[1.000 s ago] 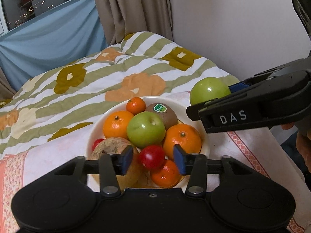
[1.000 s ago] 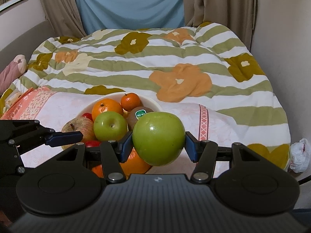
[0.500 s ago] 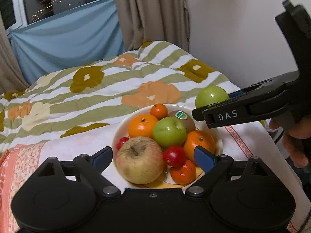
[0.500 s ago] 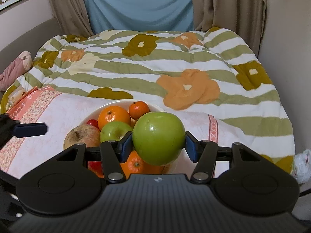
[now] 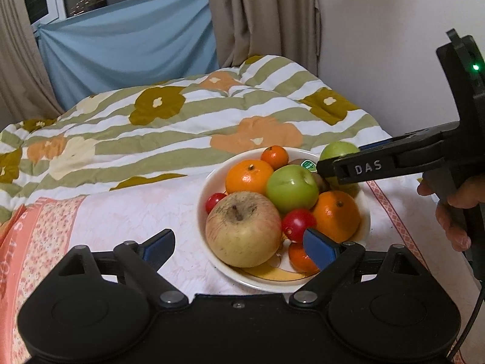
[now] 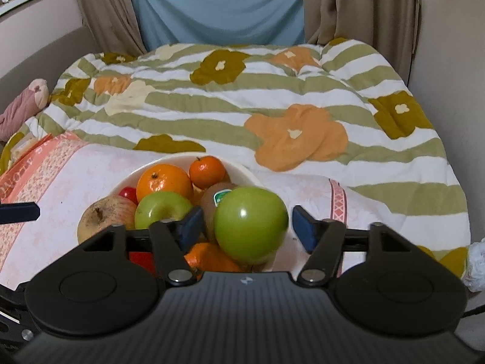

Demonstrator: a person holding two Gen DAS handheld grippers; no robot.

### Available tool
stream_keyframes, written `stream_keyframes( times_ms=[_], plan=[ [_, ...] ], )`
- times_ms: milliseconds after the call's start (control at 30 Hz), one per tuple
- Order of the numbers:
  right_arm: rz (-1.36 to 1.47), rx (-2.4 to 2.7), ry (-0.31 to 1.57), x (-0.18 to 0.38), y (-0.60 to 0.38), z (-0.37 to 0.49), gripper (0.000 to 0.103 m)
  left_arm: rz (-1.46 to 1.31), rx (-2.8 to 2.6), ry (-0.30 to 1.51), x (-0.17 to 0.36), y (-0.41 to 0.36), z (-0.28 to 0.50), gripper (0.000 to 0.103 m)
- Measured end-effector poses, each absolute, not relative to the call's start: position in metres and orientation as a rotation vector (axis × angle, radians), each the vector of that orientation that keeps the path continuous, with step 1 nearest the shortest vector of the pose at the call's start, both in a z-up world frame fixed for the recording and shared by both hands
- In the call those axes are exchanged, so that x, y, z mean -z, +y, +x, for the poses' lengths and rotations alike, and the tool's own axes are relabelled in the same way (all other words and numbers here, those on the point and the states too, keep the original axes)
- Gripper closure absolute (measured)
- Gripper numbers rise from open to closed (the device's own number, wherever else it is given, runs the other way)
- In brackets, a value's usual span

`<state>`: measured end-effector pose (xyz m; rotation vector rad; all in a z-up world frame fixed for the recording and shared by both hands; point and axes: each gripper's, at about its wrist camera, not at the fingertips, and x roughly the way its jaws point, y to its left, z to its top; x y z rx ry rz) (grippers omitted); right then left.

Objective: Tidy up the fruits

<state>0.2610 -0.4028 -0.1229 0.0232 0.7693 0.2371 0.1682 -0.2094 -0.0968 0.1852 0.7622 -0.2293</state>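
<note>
A white bowl (image 5: 209, 182) on the pink cloth holds a russet apple (image 5: 242, 227), a green apple (image 5: 291, 188), oranges (image 5: 248, 176), small red fruits (image 5: 297, 224) and a kiwi (image 6: 212, 200). My left gripper (image 5: 239, 247) is open and empty just in front of the bowl. My right gripper (image 6: 245, 224) is open over the bowl's right side; a second green apple (image 6: 251, 224) sits between its fingers, with gaps on both sides. That apple also shows in the left wrist view (image 5: 336, 151) behind the right gripper's finger (image 5: 363, 166).
The bowl stands on a pink-bordered cloth (image 5: 121, 212) over a bed with a flowered striped quilt (image 5: 182, 121). A wall (image 5: 394, 30) runs close on the right. Curtains and a blue sheet (image 6: 218, 6) hang behind. A pink soft toy (image 6: 21, 106) lies at far left.
The right gripper has opened off the green apple over the bowl's right side. The left gripper opened wide, let go of the small red fruit and drew back to the left.
</note>
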Motion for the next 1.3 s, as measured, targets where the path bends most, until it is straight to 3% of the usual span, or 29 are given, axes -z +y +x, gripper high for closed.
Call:
stream_keyframes(
  times_ms=[267,567,733,1000,1167,1300],
  plan=[
    [0.023,-0.219,0.756,0.116,-0.401,0.257,0.019,0.148,0.191,0.761,0.090,-0.195,0.163,0.009],
    [0.043,-0.146,0.685,0.058,-0.381,0.201,0.019,0.110,0.183,0.692,0.052,-0.160,0.135,0.009],
    [0.052,-0.098,0.631,0.021,-0.355,0.153,0.009,0.098,0.172,0.635,0.025,-0.133,0.109,0.009],
    [-0.029,-0.046,0.568,-0.019,-0.297,0.075,0.007,0.102,0.161,0.547,-0.011,-0.090,0.063,0.009],
    [-0.025,-0.016,0.565,-0.030,-0.273,0.037,0.000,0.070,0.152,0.527,-0.023,-0.068,0.040,0.009],
    [-0.021,0.017,0.578,-0.035,-0.264,0.016,0.000,0.070,0.143,0.520,-0.027,-0.058,0.025,0.003]
  ],
)
